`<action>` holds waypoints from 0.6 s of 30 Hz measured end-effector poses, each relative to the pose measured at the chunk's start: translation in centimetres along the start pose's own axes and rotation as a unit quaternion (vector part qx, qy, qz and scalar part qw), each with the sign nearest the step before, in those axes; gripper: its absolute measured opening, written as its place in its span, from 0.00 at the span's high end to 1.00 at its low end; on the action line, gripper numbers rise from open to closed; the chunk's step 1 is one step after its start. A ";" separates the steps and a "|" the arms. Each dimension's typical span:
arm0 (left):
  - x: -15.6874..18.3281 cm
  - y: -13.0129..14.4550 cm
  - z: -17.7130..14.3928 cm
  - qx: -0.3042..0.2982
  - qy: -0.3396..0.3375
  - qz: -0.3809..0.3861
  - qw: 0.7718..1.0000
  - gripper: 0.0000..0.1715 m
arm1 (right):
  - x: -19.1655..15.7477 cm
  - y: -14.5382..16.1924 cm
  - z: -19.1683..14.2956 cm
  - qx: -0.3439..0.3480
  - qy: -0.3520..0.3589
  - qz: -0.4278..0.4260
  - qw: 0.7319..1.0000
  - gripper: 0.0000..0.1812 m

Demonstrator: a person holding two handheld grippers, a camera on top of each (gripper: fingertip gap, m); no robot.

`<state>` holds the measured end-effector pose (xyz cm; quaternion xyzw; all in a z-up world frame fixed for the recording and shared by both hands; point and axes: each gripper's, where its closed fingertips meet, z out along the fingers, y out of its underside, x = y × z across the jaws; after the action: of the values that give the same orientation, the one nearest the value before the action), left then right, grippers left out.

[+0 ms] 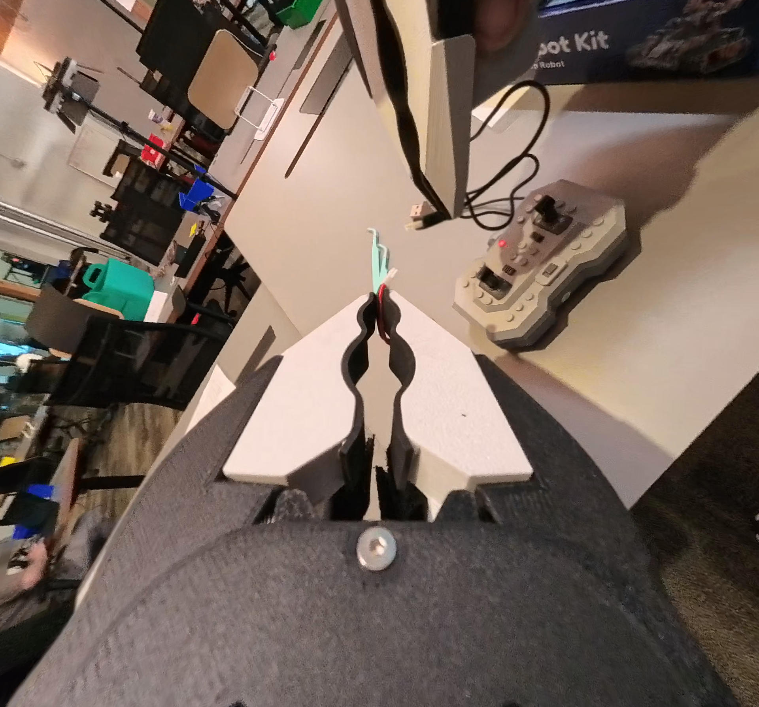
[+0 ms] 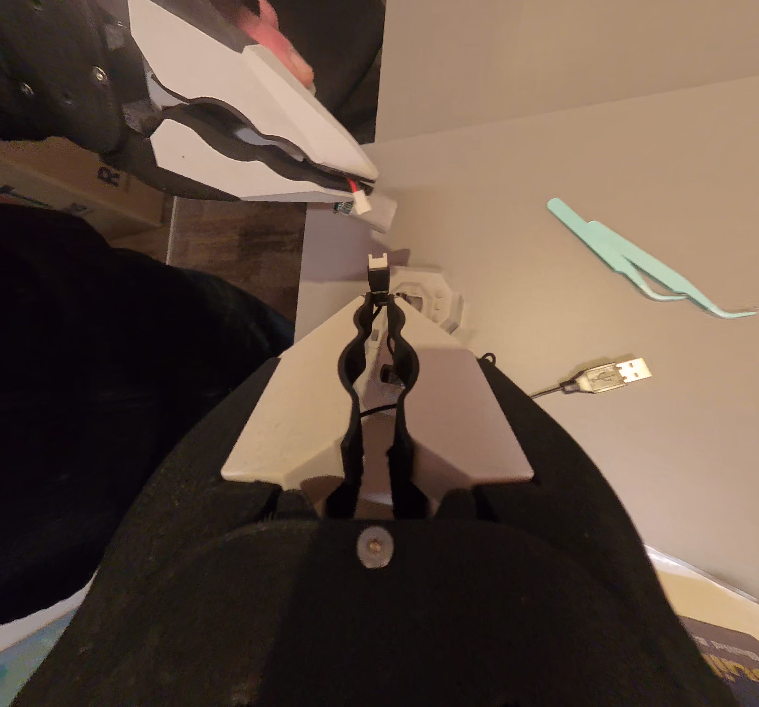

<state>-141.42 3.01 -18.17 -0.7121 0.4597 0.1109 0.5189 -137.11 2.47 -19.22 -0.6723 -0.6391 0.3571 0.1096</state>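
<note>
Jaws of left gripper (image 1: pixel 377 297) pinch red-wired plug (image 1: pixel 389 275); right gripper (image 2: pixel 378 297) pinches black connector (image 2: pixel 378 274).

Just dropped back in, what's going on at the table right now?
A person holds both tools above a pale table. The left tool is shut on a thin red and black lead ending in a small white plug. The right tool is shut on a black cable's small connector, white-tipped. The two connectors sit close, not joined. Mint tweezers, a USB plug and a grey controller lie on the table.
</note>
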 end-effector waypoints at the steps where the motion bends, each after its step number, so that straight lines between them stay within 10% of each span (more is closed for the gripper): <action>1: 0.1 0.0 0.2 -0.005 -0.003 0.010 1.000 1.00 | -0.3 0.3 0.2 -0.008 -0.007 0.001 1.000 0.98; 18: 2.9 -1.6 0.6 0.007 0.009 0.120 0.993 1.00 | -1.5 2.1 0.7 -0.053 -0.036 -0.018 0.998 0.98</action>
<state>-138.39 1.99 -19.31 -0.6492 0.5472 0.1621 0.5028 -135.85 0.47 -20.46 -0.6524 -0.6726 0.3446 0.0572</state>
